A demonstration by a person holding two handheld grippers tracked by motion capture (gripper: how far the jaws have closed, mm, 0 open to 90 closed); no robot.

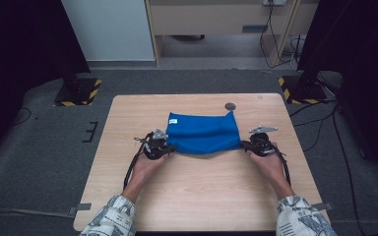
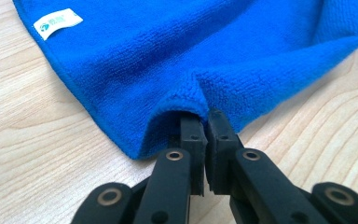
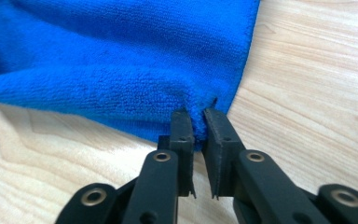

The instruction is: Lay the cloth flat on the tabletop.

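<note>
A blue microfibre cloth (image 1: pixel 204 132) lies mid-tabletop, its two near corners pinched tight by the left gripper (image 1: pixel 163 145) and right gripper (image 1: pixel 247 145), seemingly ready for folding away toward the far edge.

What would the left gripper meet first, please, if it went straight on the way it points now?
The blue cloth: the left gripper is already shut on a pinched fold of its near edge, and more cloth lies directly ahead on the table.

Blue terry cloth (image 1: pixel 203 132) lies folded on the table, near corners pinched.
</note>
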